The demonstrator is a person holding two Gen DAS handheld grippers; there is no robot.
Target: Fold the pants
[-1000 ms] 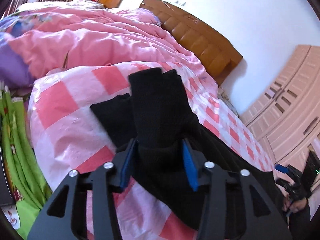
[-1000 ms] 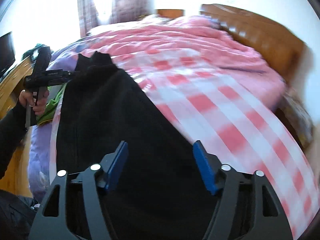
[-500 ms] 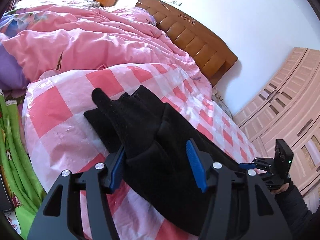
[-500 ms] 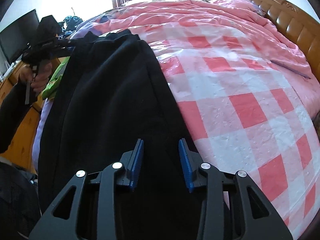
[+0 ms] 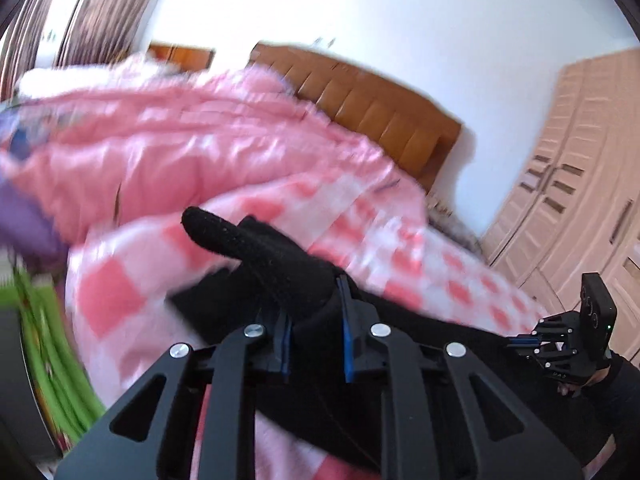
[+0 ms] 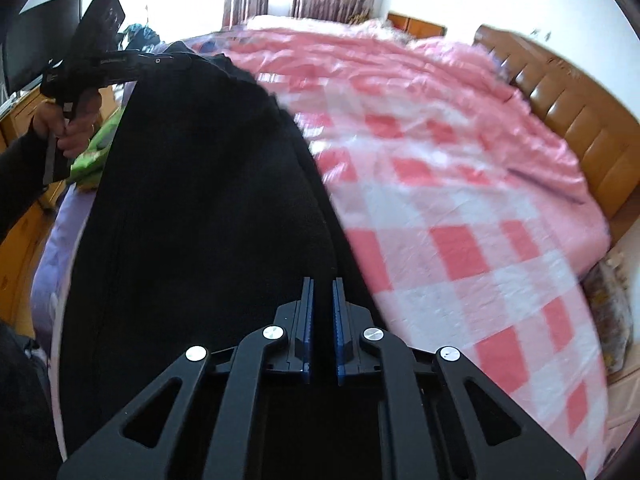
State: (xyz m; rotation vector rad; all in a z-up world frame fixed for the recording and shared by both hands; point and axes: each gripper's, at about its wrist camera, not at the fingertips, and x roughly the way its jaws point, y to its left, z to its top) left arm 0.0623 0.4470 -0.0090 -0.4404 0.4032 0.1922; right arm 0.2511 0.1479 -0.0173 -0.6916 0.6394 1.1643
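Note:
Black pants [image 6: 200, 200] lie lengthwise along the near edge of a bed with a pink-and-white checked cover [image 6: 460, 240]. My left gripper [image 5: 314, 300] is closing, and its blue pads press on a bunched leg end [image 5: 280, 264] that sticks up and away from them, lifted off the cover. My right gripper [image 6: 322, 280] is closing to a thin slit at the other end, with black cloth pinched between its pads. Each gripper shows in the other's view: the right gripper [image 5: 520, 346] at the far right, the left gripper [image 6: 176, 60] at the upper left in a hand.
A heaped pink quilt [image 5: 200, 140] covers the far half of the bed before a brown headboard [image 5: 380, 108]. A pale wardrobe [image 5: 580, 180] stands to the right. Green cloth [image 5: 52, 360] and a purple sheet [image 6: 56, 248] hang at the bed's near side. A dark screen [image 6: 36, 40] stands beyond.
Both grippers' jaws have narrowed onto the black cloth. My left gripper has risen, taking the leg end up off the cover. The right gripper has shifted a little along the pants.

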